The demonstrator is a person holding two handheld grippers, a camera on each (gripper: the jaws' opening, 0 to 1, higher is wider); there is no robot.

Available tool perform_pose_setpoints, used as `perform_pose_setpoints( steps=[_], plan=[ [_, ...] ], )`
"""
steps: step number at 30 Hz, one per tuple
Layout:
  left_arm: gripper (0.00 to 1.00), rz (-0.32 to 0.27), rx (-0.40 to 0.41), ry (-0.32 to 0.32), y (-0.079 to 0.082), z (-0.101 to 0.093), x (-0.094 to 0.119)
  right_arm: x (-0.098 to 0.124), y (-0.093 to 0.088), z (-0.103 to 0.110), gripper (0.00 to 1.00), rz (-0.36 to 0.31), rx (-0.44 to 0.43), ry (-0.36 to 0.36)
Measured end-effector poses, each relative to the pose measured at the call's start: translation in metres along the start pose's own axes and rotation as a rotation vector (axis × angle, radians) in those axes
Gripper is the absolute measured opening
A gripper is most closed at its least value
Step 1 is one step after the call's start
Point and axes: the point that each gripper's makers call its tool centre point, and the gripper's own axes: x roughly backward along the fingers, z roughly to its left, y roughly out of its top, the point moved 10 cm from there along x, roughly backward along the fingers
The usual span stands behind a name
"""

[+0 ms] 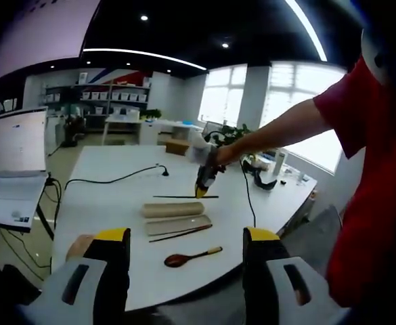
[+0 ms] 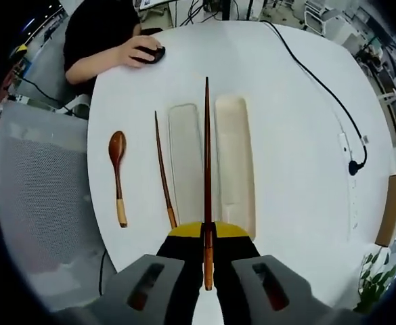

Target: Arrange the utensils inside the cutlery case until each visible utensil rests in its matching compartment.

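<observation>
The step in hand looks like the placing of the first chopstick: the right gripper [image 2: 207, 261] is clamped on the thick end of a dark wooden chopstick [image 2: 207, 162], its jaws pressed together on it, and carries it above the white bench [image 2: 292, 135]. In the right gripper view the stick runs straight away from the jaws, over the gap between the two halves of the open cutlery case: the flatter pale half [image 2: 185, 162] to one side and the deeper cream half [image 2: 235, 156] to the other. Which half is tray and which is lid cannot be told.

The second chopstick [image 2: 162, 169] lies on the bench just beside the flatter half, and the wooden spoon [image 2: 117, 172] lies further out, near the bench edge. Neither is in the case yet.

In the left gripper view the right gripper [image 1: 202, 186] hangs over the far side of the case [image 1: 177, 217], the chopstick level in its grip. The left gripper [image 1: 186, 247] stands with its jaws wide apart, holding nothing, back from the bench edge.

The next move likely calls for shifting the stick sideways over the compartment, lowering it level, then releasing.
</observation>
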Motion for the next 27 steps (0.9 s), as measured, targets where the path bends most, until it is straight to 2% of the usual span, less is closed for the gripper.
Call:
perform_pose_setpoints(
  steps=[6,15,23,27],
  plan=[
    [0.69,0.005,0.004,0.0,-0.002,0.0,-0.001,0.002,0.004,-0.007,0.0,-0.022,-0.009,-0.007],
    [0.69,0.013,0.017,0.019,-0.005,0.001,0.003,-0.007,0.014,-0.016,0.0,-0.004,-0.006,-0.006],
    [0.69,0.028,0.034,0.042,-0.011,0.002,0.004,-0.001,0.034,-0.032,0.0,-0.015,0.001,-0.012],
    [0.69,0.036,0.035,0.046,-0.011,0.004,0.003,-0.008,0.038,-0.036,0.0,-0.055,-0.067,-0.002]
  ],
)
